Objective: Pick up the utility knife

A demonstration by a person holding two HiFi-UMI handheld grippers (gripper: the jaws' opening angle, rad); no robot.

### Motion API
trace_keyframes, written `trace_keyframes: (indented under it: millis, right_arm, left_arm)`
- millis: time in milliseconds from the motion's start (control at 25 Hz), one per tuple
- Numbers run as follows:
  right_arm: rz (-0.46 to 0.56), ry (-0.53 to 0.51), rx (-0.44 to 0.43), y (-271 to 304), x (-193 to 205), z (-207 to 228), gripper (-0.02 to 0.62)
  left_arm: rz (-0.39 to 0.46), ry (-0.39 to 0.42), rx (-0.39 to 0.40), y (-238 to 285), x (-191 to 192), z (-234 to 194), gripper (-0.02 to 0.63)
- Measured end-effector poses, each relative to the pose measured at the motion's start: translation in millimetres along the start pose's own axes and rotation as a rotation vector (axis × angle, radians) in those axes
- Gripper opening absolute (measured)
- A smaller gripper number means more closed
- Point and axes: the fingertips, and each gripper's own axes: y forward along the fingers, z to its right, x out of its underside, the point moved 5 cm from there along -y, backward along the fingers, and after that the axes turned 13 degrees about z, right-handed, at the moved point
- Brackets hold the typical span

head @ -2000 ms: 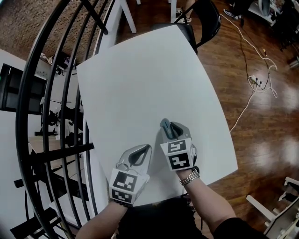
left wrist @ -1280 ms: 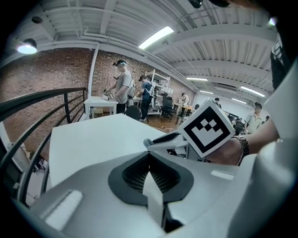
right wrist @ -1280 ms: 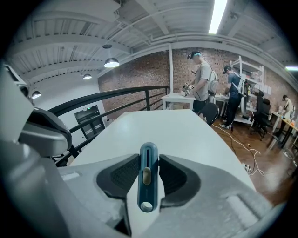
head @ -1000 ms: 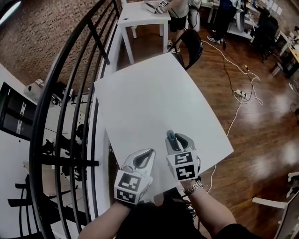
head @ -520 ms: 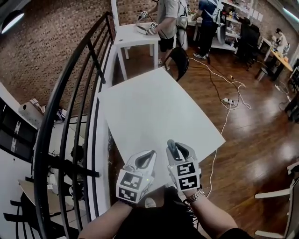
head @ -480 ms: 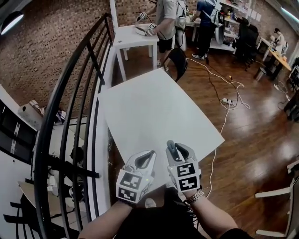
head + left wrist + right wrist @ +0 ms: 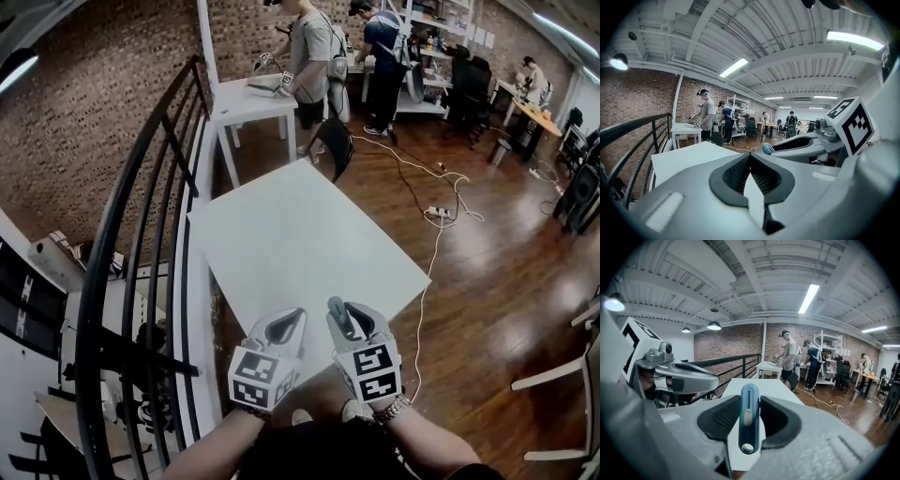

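The blue utility knife (image 7: pixel 749 420) stands upright between the dark pads of my right gripper (image 7: pixel 749 404), which is shut on it. In the head view the knife (image 7: pixel 335 312) sticks up from the right gripper (image 7: pixel 339 317), held in the air over the near edge of the white table (image 7: pixel 300 234). My left gripper (image 7: pixel 289 325) hangs just to its left, shut with nothing in it; in the left gripper view its tips (image 7: pixel 750 156) meet. The knife's tip (image 7: pixel 767 148) shows there too, to the right.
A black metal railing (image 7: pixel 141 216) runs along the table's left side. Behind the table stand a black chair (image 7: pixel 333 141) and a second white table (image 7: pixel 246 98) with people at it. Cables (image 7: pixel 441 211) lie on the wooden floor to the right.
Both grippers have risen and drawn back to the table's near edge, the knife still in the right one. The head view has tilted up and takes in more of the room.
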Motion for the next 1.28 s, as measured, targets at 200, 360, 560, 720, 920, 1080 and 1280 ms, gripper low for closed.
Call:
trace_keyframes:
  millis: [200, 360, 560, 720, 920, 1080, 1280]
  right_arm:
    - [0.006, -0.021, -0.016, -12.6, -1.7, 11.3, 0.124]
    - [0.026, -0.023, -0.039, -18.5, -5.2, 19.6, 0.123]
    - [0.049, -0.013, -0.082, -24.7, -9.3, 27.6, 0.123]
    - [0.068, -0.014, -0.098, -24.3, -13.4, 33.0, 0.123]
    - [0.082, -0.019, -0.106, -26.4, -14.8, 37.8, 0.123]
    - [0.083, -0.024, -0.114, -28.0, -16.5, 42.9, 0.123]
    - [0.093, -0.018, -0.128, -28.8, -18.8, 43.8, 0.123]
  left_arm:
    - [0.016, -0.022, -0.02, 6.2, -4.8, 13.5, 0.017]
    - [0.017, -0.027, -0.039, 9.8, -5.1, 26.2, 0.017]
    - [0.016, -0.021, -0.065, 13.5, -7.7, 39.3, 0.017]
    - [0.02, -0.019, -0.071, 18.0, -11.5, 43.3, 0.017]
    - [0.023, -0.013, -0.079, 20.7, -11.9, 46.7, 0.017]
    - [0.023, -0.012, -0.084, 23.9, -13.5, 50.4, 0.017]
    - [0.026, -0.013, -0.089, 25.5, -12.9, 53.6, 0.017]
